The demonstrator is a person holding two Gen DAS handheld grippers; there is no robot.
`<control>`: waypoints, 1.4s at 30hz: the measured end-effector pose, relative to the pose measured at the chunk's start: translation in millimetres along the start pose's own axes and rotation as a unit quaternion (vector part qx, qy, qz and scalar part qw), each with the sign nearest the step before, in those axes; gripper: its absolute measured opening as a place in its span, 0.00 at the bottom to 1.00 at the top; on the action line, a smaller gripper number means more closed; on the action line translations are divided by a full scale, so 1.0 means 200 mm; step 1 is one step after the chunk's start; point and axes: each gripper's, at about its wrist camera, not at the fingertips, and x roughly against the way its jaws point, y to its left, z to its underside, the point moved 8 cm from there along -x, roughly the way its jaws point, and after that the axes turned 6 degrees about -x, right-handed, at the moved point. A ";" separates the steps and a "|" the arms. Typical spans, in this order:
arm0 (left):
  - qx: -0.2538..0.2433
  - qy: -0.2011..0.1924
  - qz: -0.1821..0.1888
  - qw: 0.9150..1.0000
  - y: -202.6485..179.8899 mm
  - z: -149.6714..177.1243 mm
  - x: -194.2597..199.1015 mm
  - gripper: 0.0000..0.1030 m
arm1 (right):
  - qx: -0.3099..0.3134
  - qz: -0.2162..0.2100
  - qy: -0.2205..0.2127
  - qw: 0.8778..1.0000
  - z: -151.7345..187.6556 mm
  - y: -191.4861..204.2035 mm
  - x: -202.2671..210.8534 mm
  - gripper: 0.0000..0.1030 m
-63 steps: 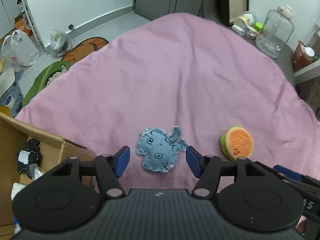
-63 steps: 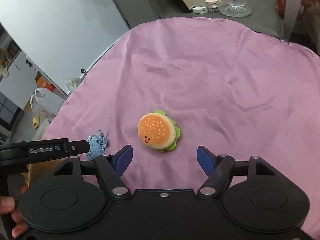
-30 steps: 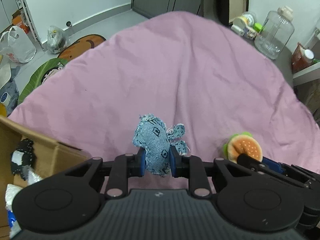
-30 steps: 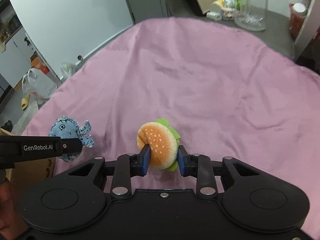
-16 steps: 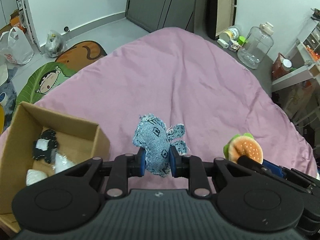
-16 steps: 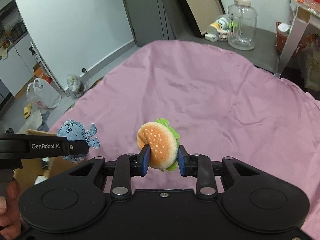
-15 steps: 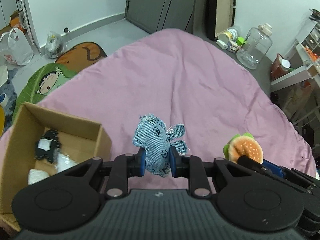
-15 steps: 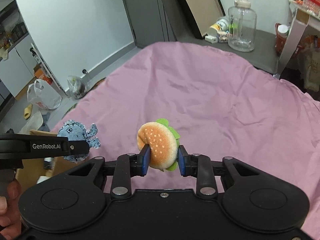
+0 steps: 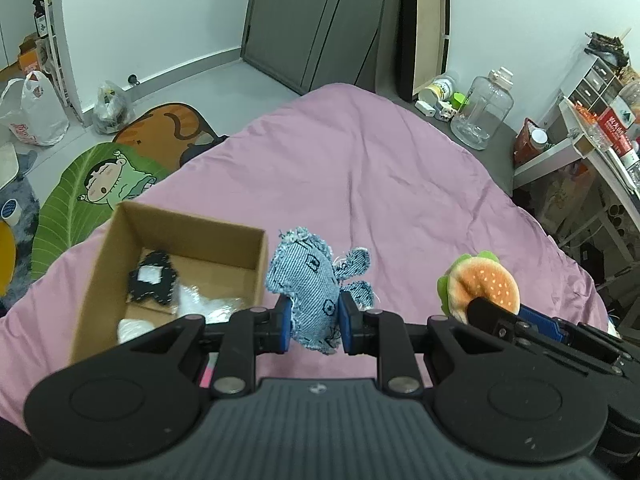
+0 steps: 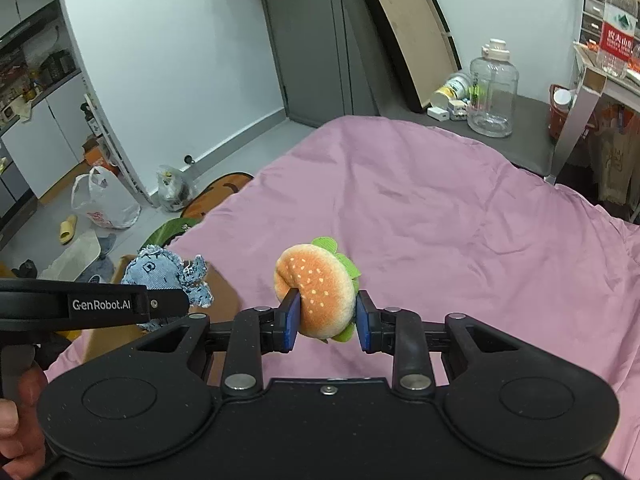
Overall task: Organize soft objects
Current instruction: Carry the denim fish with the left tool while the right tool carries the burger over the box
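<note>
— From the left wrist view, what's around? The left hand-held gripper (image 9: 313,326) is clenched on the frayed blue denim stuffed toy (image 9: 314,286), held in the air above the pink bed cover (image 9: 360,184).

— Just to its left sits an open brown cardboard box (image 9: 120,236) on the bed, with a black-and-white knitted piece (image 9: 154,282) and some white soft bits (image 9: 208,304) inside. Nothing lies between toy and box but the box's near wall. On the floor past the bed there's a green leaf-shaped cartoon rug (image 9: 88,196), an orange rug (image 9: 168,128), a white plastic bag (image 9: 28,116) and a clear plastic water jug (image 9: 482,114). At the right edge the orange plush hamburger with green felt lettuce (image 9: 482,286) shows, pinched by the other tool.

— And the right wrist view?

— The right hand-held gripper (image 10: 325,326) is squeezed onto that hamburger (image 10: 318,294), also off the bed. The left tool's arm crosses the lower left, reading "GenRobot.AI", with the denim toy (image 10: 168,274) at its tip and fingers (image 10: 16,412) wrapped round the handle. A water bottle with a red label (image 10: 616,20) stands top right; its print is too small for me.

— Changed from a second ago?

— Both toys were low over the cover then; both have risen since, the grips unchanged, and the box, then only a corner, is now in full sight.
</note>
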 end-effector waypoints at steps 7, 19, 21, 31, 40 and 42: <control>0.011 -0.010 0.005 1.000 0.13 0.03 0.11 0.22 | 0.011 -0.002 -0.009 1.000 0.04 0.14 0.07 0.28; 0.019 -0.022 0.006 1.000 0.34 0.07 0.24 0.22 | 0.029 -0.001 -0.014 0.999 0.09 0.35 0.12 0.28; 0.021 -0.023 0.008 0.999 0.37 0.08 0.25 0.22 | 0.032 0.000 -0.014 0.999 0.10 0.39 0.13 0.28; 0.026 -0.024 0.017 0.999 0.50 0.10 0.29 0.22 | 0.038 0.001 -0.014 0.999 0.13 0.51 0.12 0.28; 0.036 -0.022 0.021 0.999 0.61 0.10 0.29 0.22 | 0.039 0.001 -0.012 0.999 0.15 0.57 0.09 0.28; 0.038 -0.024 0.023 0.999 0.64 0.10 0.30 0.22 | 0.041 0.003 -0.010 0.999 0.15 0.59 0.08 0.28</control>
